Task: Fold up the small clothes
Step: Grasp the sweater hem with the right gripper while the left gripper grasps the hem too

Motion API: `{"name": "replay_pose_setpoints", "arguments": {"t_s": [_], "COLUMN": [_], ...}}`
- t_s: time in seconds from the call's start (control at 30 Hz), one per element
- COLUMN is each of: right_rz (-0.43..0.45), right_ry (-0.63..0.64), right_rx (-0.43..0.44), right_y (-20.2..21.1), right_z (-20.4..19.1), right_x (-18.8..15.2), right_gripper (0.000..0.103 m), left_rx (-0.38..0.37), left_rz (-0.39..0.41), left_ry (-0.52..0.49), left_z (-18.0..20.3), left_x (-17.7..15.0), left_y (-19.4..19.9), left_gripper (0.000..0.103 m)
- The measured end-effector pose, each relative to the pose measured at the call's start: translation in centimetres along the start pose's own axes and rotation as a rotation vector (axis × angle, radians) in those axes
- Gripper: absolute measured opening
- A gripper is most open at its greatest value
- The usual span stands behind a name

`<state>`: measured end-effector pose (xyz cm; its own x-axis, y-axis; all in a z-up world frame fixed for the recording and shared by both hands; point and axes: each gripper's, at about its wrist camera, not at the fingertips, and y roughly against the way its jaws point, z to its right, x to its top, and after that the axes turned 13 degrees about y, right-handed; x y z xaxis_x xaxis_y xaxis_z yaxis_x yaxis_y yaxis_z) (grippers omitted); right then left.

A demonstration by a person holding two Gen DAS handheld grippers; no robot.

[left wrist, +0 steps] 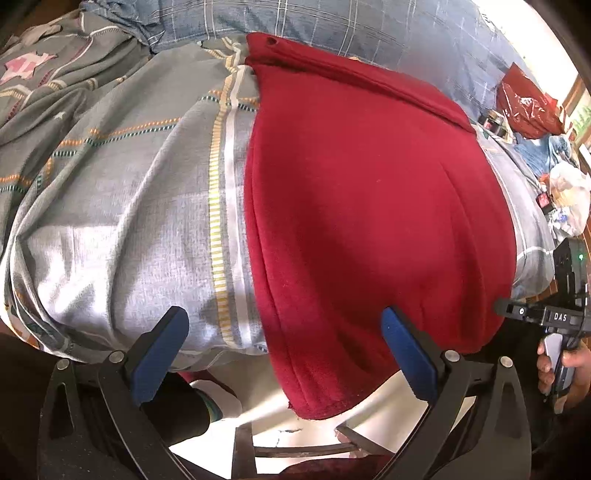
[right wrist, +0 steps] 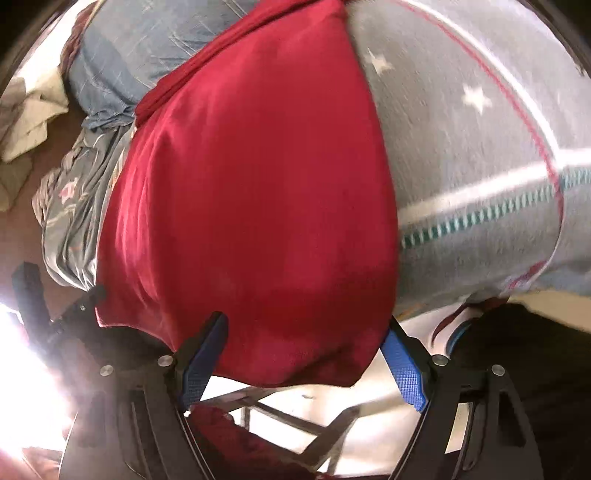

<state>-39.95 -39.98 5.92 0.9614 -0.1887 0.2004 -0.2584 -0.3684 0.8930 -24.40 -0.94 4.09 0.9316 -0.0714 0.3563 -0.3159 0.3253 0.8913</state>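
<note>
A dark red garment (left wrist: 369,192) lies flat on a grey patterned bedsheet (left wrist: 129,206), its near hem hanging over the bed's front edge. It also fills the middle of the right wrist view (right wrist: 251,206). My left gripper (left wrist: 284,332) is open, its blue pads either side of the garment's near left corner, holding nothing. My right gripper (right wrist: 306,343) is open at the garment's near hem, with the hem between its pads. The right gripper's body also shows at the right edge of the left wrist view (left wrist: 561,314).
A blue checked quilt (left wrist: 314,26) lies at the back of the bed. Red and white bags (left wrist: 528,103) and clutter sit at the far right. Below the bed edge is a pale floor with a metal frame (left wrist: 295,450). Crumpled cloth (right wrist: 26,122) lies at the left.
</note>
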Motion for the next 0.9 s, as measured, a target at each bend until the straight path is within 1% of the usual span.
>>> {"name": "replay_pose_setpoints", "arguments": {"t_s": [0.07,0.2,0.27,0.3,0.33,0.37,0.4,0.43,0.47,0.5,0.57,0.6,0.63,0.67,0.7,0.73,0.77,0.83,0.9], "right_rz": [-0.004,0.021,0.023,0.024,0.025,0.025,0.026,0.031,0.036,0.044,0.060,0.068,0.077,0.085,0.090,0.093,0.101,0.112,0.117], "right_ry": [0.007,0.019,0.030,0.037,0.048,0.056,0.062,0.070,0.077,0.091,0.119,0.133,0.150,0.168,0.175,0.181,0.187,0.194,0.207], "right_rx": [-0.002,0.000,-0.006,-0.010,-0.018,-0.029,-0.043,-0.046,-0.040,-0.033,-0.029,-0.026,-0.021,-0.018,-0.019,-0.020,-0.014,-0.015,-0.020], "right_y": [-0.1,0.2,0.2,0.2,0.3,0.3,0.4,0.5,0.6,0.9,1.4,1.7,2.0,2.3,2.5,2.7,3.2,3.9,4.4], "right_z": [-0.1,-0.5,-0.8,-1.1,-1.3,-1.4,-1.6,-1.7,-1.8,-1.9,-2.5,-2.8,-3.1,-3.4,-3.7,-4.0,-4.1,-4.2,-4.2], "right_x": [0.0,0.0,0.1,0.1,0.1,0.1,0.1,0.0,0.0,0.0,0.0,0.0,0.0,0.0,0.1,0.1,0.1,0.0,-0.1], "right_gripper": [0.083,0.082,0.074,0.065,0.055,0.049,0.038,0.032,0.029,0.025,0.020,0.016,0.015,0.015,0.015,0.015,0.015,0.014,0.014], "left_rx": [-0.009,-0.009,-0.017,-0.024,-0.025,-0.025,-0.023,-0.022,-0.021,-0.017,-0.008,-0.010,-0.011,-0.013,-0.019,-0.036,-0.047,-0.041,-0.049], "left_rz": [0.000,0.007,0.000,-0.001,-0.004,-0.004,-0.005,-0.008,-0.015,-0.022,-0.018,-0.020,-0.022,-0.024,-0.030,-0.047,-0.056,-0.055,-0.058], "left_ry": [0.007,0.006,0.006,0.006,0.012,0.014,0.016,0.016,0.010,0.003,-0.018,-0.024,-0.024,-0.022,-0.017,-0.009,-0.007,-0.014,-0.011], "left_z": [-0.1,-0.4,-0.4,-0.3,-0.3,-0.3,-0.4,-0.4,-0.3,-0.2,0.0,0.1,0.1,0.1,0.0,-0.1,-0.2,-0.1,-0.1], "left_x": [-0.1,-0.1,-0.1,-0.2,-0.2,-0.2,-0.2,-0.2,-0.3,-0.3,-0.5,-0.5,-0.5,-0.5,-0.4,-0.3,-0.3,-0.2,-0.2], "left_y": [0.1,0.2,0.2,0.2,0.3,0.3,0.3,0.3,0.2,0.0,0.0,0.0,0.0,0.1,0.2,0.2,0.3,0.4,0.5], "left_gripper": [0.103,0.103,0.103,0.103,0.102,0.098,0.092,0.083,0.077,0.070,0.068,0.062,0.051,0.044,0.030,0.023,0.023,0.022,0.018]}}
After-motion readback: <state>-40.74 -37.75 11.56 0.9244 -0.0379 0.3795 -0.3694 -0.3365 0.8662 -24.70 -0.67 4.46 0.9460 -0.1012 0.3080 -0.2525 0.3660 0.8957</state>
